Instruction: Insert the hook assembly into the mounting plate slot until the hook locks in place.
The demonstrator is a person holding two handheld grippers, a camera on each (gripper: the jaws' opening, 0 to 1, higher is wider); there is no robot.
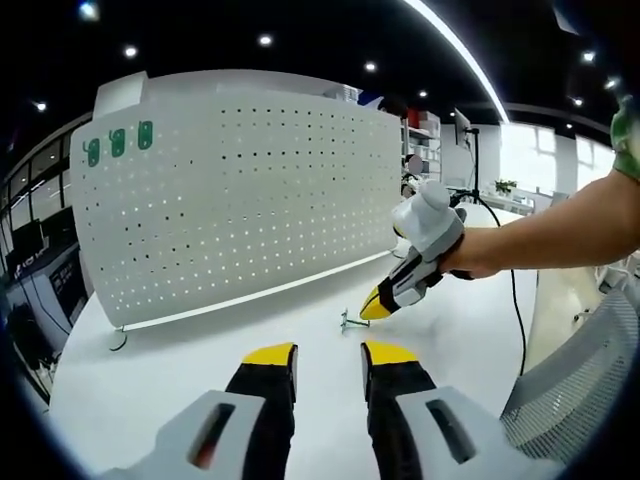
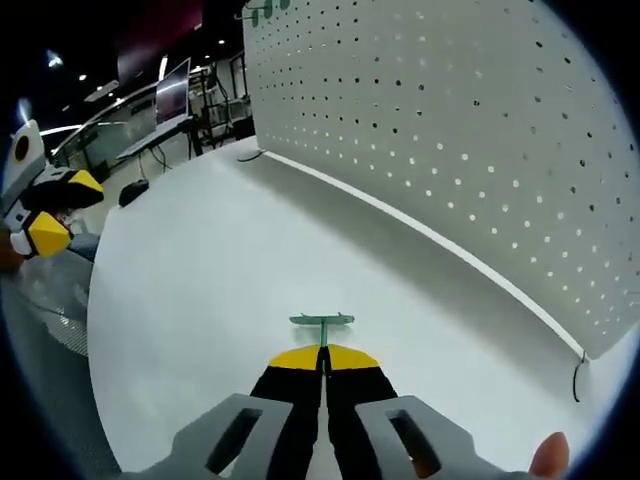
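A white pegboard mounting plate [image 1: 240, 190] [image 2: 470, 130] stands upright on the white table [image 1: 200, 370]. Three green hooks [image 1: 118, 142] hang near one of its top corners. My right gripper [image 2: 322, 352] is shut on the stem of a small green hook assembly [image 2: 321, 321], whose T-shaped end sticks out ahead of the yellow tips, low over the table and apart from the plate. In the left gripper view a hand holds that right gripper [image 1: 378, 303] with the hook [image 1: 351, 320] at its tip. My left gripper [image 1: 330, 355] [image 2: 58, 208] is open and holds nothing.
A grey mesh chair [image 1: 575, 385] stands off the table's edge. A black cable [image 1: 516, 300] runs across the table behind the person's forearm. A small black clip or cord [image 2: 577, 380] lies at the plate's foot. Desks and monitors [image 2: 170, 95] lie beyond.
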